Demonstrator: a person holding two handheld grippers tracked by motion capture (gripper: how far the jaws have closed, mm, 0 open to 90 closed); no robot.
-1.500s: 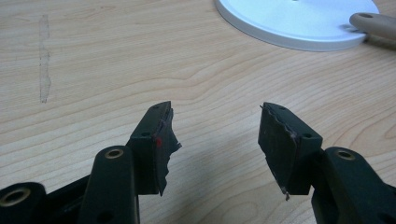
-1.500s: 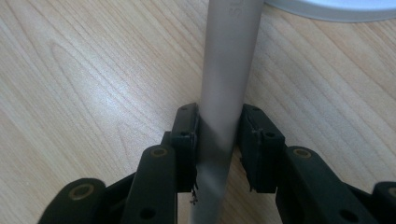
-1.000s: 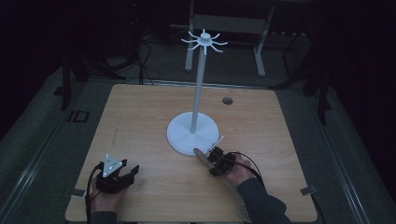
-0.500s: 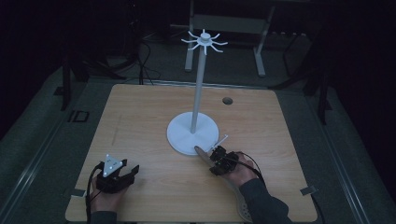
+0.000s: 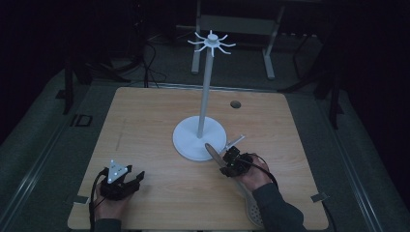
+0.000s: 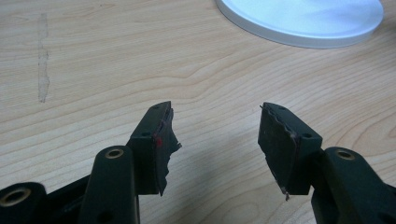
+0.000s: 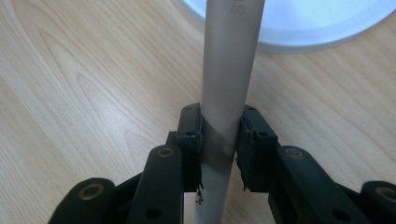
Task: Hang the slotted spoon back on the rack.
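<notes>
The left gripper (image 5: 126, 180) rests near the front left corner of the table (image 5: 145, 121), its jaws standing wide apart with nothing between them; in the left gripper view, bare wood lies between the two pads (image 6: 279, 144). It gives no support to the work on the other side.

At the centre stands the white hanging stand (image 5: 199, 137), a round base with a tall pole and a crown of hooks (image 5: 211, 42) at the top.

The right gripper (image 5: 227, 162) is clamped on the handle of a slotted spatula (image 5: 254, 212). The grip sits close to the handle tip, which lies at the edge of the stand's base; the perforated blade trails back beside the person's sleeve toward the front edge of the table.

Probable faults from this state:
- The handle is smooth and round, and the heavy blade hangs far from the grip. The utensil may pivot or slip between the pads during lifting.
- The handle tip lies close to the base. A forward swing may strike the base or pole and shift or tip the stand.
- The hooks are thin and high; a poorly aligned approach is likely to miss them.
</notes>
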